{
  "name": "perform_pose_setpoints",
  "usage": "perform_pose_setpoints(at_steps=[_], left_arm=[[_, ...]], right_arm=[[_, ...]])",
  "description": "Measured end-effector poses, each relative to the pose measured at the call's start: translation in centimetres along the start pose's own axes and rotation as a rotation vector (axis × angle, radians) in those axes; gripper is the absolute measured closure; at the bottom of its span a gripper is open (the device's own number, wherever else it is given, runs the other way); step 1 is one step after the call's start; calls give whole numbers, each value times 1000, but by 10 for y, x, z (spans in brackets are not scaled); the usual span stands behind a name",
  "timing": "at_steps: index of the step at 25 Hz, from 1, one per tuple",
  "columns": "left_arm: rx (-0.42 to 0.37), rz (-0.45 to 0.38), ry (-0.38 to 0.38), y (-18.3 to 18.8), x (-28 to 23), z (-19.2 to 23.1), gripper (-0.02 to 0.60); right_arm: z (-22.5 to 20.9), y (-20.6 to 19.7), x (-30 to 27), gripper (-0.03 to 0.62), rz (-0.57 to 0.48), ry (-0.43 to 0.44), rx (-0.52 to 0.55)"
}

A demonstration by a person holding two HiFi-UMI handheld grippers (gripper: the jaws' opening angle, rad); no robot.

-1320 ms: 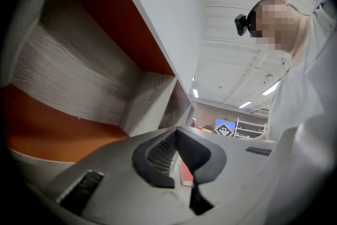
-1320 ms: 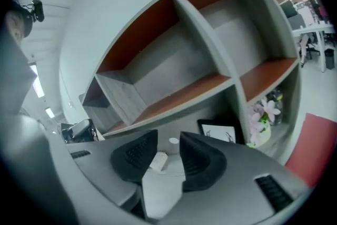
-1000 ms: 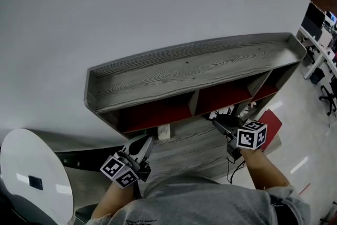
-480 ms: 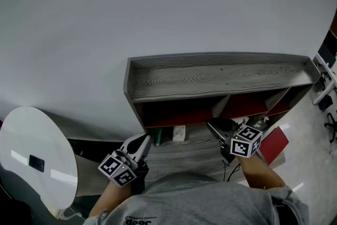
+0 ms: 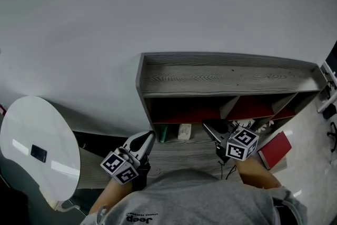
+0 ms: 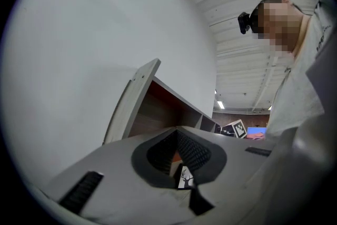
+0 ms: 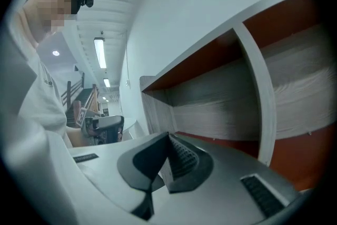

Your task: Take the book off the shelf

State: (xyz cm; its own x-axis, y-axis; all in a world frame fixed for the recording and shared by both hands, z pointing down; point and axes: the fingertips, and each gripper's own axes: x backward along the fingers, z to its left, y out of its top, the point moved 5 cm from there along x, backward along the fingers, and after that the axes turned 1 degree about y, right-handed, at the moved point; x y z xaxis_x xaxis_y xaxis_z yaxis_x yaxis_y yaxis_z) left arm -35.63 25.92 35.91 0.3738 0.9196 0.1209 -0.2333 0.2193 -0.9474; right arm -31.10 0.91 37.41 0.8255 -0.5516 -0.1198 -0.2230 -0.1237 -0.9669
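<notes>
Because the right gripper (image 5: 210,128) has its jaws pressed together with nothing that can be made out between them, and the left gripper (image 5: 147,138) is likewise closed and empty, neither can take hold of anything as it stands.

Red book (image 5: 276,149): lower right of the head view, lying flat just right of the right gripper. It seems to be outside the compartments of the shelf (image 5: 221,77); whether it rests on part of the shelf cannot be told.

Likely faults:
- Closed jaws push the book instead of gripping it and slide it toward the frame's right edge.
- The right gripper's side brushes the deer-print card (image 5: 246,124) just behind it and tips it over.
- The cable (image 5: 227,168) under the right gripper catches.

Surroundings: a green item (image 5: 162,133) and a pale box (image 5: 184,131) stand side by side at centre, between the grippers, below the left compartment. A round table (image 5: 26,134) fills the lower left, well apart. Upright dividers (image 7: 256,97) narrow any reach into the compartments.
</notes>
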Motion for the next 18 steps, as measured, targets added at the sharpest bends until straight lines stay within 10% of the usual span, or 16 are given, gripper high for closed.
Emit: perform_pose_setpoints(at_steps=[18], left_arm=[[15,7,-30,-4,-9,-9,569]], right_arm=[[3,-8,12,603,20,-1,24]])
